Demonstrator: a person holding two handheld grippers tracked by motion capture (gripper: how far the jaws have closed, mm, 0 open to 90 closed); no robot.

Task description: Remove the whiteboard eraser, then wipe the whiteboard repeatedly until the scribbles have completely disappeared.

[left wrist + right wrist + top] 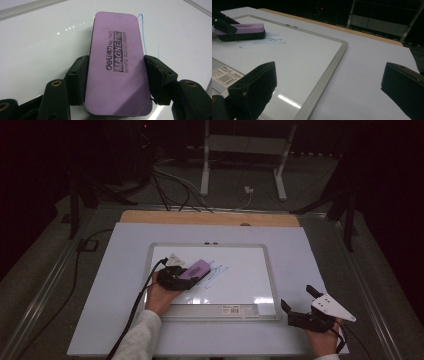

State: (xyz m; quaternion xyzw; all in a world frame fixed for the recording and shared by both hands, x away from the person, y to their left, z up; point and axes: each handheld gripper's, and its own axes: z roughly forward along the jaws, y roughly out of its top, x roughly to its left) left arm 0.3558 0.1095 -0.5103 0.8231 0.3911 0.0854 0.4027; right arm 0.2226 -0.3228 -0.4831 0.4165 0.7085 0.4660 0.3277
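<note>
My left gripper (pixel 115 75) clamps the purple whiteboard eraser (pixel 116 65) by its long sides, one jaw pressed against each edge. I see the eraser resting flat on the whiteboard (pixel 240 287), at the left end of a blue scribble (pixel 216 273). My right gripper (pixel 300 304) sits just off the board's lower right corner on the white table (pixel 295 240), its jaws spread wide with nothing between them.

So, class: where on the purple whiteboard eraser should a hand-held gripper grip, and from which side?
Grip the purple eraser across its two long edges near one end, coming along its length from above. It is a flat, narrow block lying face-down on the whiteboard, as the left hand-held gripper shows.
</note>
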